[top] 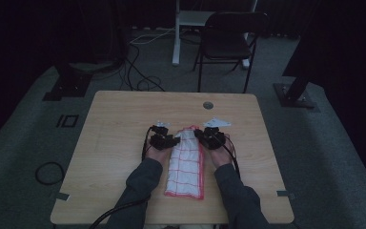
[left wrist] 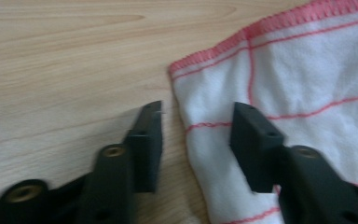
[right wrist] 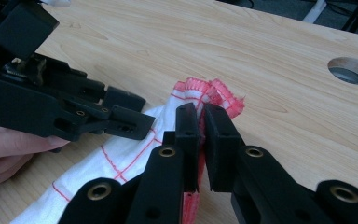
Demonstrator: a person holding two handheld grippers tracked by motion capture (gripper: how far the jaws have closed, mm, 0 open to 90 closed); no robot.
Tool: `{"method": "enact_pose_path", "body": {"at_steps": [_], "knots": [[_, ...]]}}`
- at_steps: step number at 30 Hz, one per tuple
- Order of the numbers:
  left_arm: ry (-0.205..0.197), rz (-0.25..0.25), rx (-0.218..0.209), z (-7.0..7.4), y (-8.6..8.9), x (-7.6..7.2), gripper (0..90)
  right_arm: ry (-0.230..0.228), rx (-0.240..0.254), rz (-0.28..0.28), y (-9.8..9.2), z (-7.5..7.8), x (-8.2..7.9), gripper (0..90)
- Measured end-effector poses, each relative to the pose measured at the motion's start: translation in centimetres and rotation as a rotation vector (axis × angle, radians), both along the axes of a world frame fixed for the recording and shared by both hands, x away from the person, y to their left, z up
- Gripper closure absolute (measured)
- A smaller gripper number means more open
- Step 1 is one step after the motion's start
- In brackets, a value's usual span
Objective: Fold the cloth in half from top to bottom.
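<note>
**Soft cloth, one corner pinched, the other free**

I have a folded white cloth [top: 186,164] with a red grid and red stitched hem lying lengthwise on the bench [top: 124,124], between my two forearms, its far end bunched up between the grippers. My right gripper [right wrist: 200,122] has its fingers pressed together on the far hem, which puckers into a small red ruffle above them. My left gripper [left wrist: 196,135] has its fingers spread: one sits on bare wood beside the cloth's edge, the other lies over the cloth, and neither pad presses on anything.

I judge this cloth light, limp and thin. It will sag and drape wherever it is not held, and it should not slip much between the pads, being terry-like and rough. Nothing about it is fragile. The stitched hem is the firmest part, so I would take hold at a corner, on the hem, as the right side already does. For the left, the near corner with the red stitching just ahead of its fingers looks like the place; a shallow bite risks catching only one layer of the fold.
</note>
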State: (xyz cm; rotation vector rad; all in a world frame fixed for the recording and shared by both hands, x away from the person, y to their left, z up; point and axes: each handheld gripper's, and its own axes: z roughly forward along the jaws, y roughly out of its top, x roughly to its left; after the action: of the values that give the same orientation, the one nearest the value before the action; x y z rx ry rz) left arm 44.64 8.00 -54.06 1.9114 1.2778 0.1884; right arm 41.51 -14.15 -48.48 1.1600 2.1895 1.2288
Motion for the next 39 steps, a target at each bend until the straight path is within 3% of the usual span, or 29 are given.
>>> {"method": "enact_pose_path", "body": {"at_steps": [4,6,15,22,30,39], "knots": [[0.031,-0.017,-0.009,0.0,-0.1,0.1,83.6,0.002,-0.002,-0.002,0.1,-0.1,0.1,85.3],[0.024,-0.022,-0.017,0.3,0.1,0.1,86.8,0.006,-0.004,-0.006,0.1,-0.3,0.1,85.3],[-0.064,-0.031,-0.088,2.7,1.0,-0.5,87.5,0.0,0.016,-0.032,-0.8,-0.1,0.4,85.3],[-0.137,-0.061,-0.119,4.3,2.1,-3.0,87.4,-0.012,0.04,-0.016,-1.4,0.0,-0.7,85.2],[-0.191,-0.104,-0.123,4.9,2.8,-6.0,87.2,-0.014,0.072,0.012,-1.8,-0.1,-2.3,85.2],[-0.208,-0.123,-0.119,4.5,3.7,-8.7,87.0,-0.027,0.08,0.061,-1.6,-0.3,-4.7,85.1]]}}
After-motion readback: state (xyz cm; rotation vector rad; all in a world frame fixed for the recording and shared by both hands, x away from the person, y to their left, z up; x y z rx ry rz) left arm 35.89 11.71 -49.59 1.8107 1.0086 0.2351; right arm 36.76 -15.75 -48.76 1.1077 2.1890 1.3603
